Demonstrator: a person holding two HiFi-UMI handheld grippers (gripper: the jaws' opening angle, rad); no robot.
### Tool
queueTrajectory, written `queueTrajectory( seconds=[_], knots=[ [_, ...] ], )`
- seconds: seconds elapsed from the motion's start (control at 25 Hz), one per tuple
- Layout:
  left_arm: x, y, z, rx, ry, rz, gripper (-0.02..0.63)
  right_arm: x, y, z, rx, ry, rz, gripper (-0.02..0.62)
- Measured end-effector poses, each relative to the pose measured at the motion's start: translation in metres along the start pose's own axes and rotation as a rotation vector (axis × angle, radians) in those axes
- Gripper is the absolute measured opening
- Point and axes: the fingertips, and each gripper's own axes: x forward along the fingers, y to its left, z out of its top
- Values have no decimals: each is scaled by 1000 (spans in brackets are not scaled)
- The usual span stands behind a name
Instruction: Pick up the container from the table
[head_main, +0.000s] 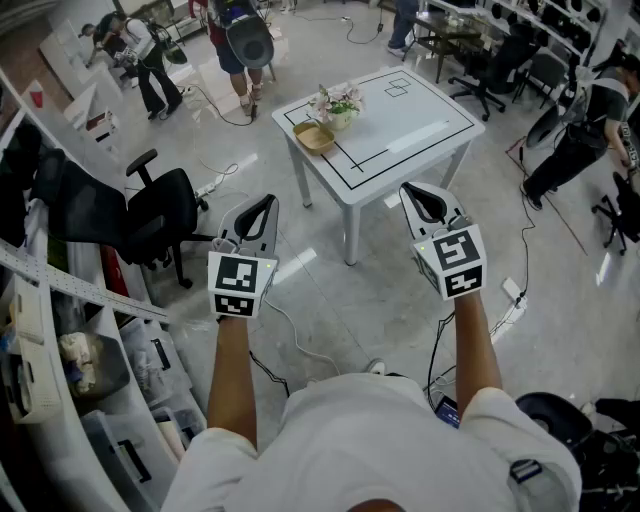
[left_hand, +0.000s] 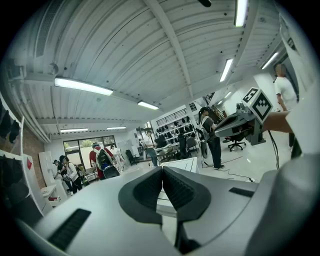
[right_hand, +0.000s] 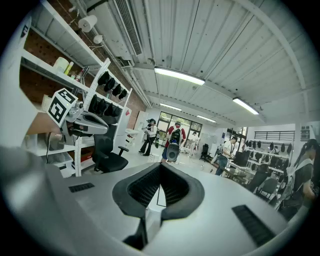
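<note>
A small tan container (head_main: 314, 137) sits near the left corner of a white table (head_main: 410, 125), beside a vase of pink flowers (head_main: 338, 104). Both grippers are held up in the air well short of the table, over the floor. My left gripper (head_main: 267, 201) (left_hand: 162, 170) is shut with nothing between its pads. My right gripper (head_main: 413, 189) (right_hand: 160, 167) is also shut and empty. In the left gripper view only a strip of the white table (left_hand: 180, 164) shows beyond the jaws. The container is hidden in both gripper views.
A black office chair (head_main: 160, 215) stands to the left, next to white shelving (head_main: 60, 330). Cables (head_main: 300, 335) trail over the grey floor. Several people (head_main: 235, 40) stand beyond the table, and one (head_main: 585, 130) is at the right.
</note>
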Motion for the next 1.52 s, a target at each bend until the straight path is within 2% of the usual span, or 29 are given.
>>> queueTrajectory(
  seconds=[0.32,0.56,0.72,0.96,1.16,1.4,1.52],
  knots=[
    [28,-27,12,-31,13,48,18,-14,-44,-9,24,-45,31,14],
    [44,-57,8,-61,41,88,18,-16,-71,-42,6,-6,80,14],
    [57,-70,8,-61,52,93,18,-16,-86,-50,7,-22,94,13],
    [98,-63,1,-67,48,70,18,7,-108,-59,16,-5,65,12],
    [148,-33,-14,-54,39,29,18,60,-119,-61,24,11,46,14],
    [222,41,-28,-36,29,-29,18,153,-131,-40,8,30,14,12],
    [258,78,-33,-20,26,-65,18,198,-139,-31,49,28,-11,12]
  ],
)
